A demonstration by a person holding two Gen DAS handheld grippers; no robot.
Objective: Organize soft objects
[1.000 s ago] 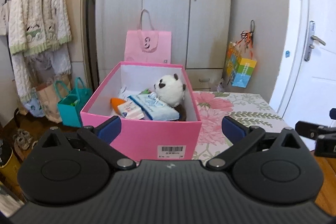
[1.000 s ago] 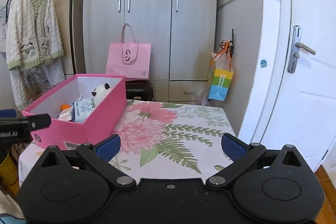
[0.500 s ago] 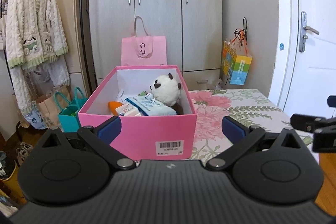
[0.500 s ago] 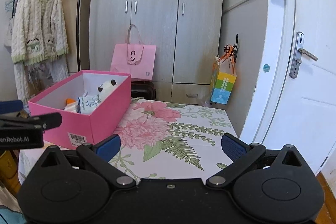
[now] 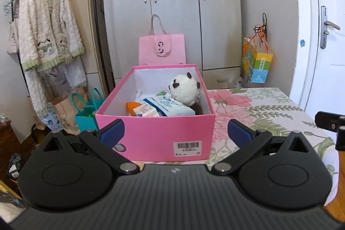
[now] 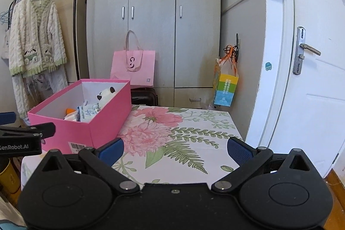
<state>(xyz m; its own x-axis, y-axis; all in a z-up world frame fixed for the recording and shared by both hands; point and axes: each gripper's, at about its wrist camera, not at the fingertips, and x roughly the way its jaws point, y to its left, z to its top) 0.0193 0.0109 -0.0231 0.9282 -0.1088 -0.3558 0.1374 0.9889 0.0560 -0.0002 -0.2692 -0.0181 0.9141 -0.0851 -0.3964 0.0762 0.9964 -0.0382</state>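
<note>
A pink box (image 5: 155,135) stands on the floral table (image 5: 269,113). Inside lie a panda plush (image 5: 185,89), a blue-white tissue pack (image 5: 168,107) and an orange item (image 5: 132,106). My left gripper (image 5: 175,133) is open and empty, just in front of the box's near wall. The right wrist view shows the box (image 6: 97,120) at the left with the panda plush (image 6: 105,94) in it. My right gripper (image 6: 175,150) is open and empty over the table (image 6: 183,139), right of the box.
A grey wardrobe (image 5: 172,3) stands behind, with a pink bag (image 5: 161,49) against it. A colourful bag (image 5: 256,64) hangs at the right. A white door (image 6: 312,79) is far right. A clothes rack with a cardigan (image 5: 47,31) and floor bags (image 5: 84,113) are left.
Both grippers have drawn back and risen a little; the box sits lower and farther in view. Jaws stay open. Nothing in the box has moved.
</note>
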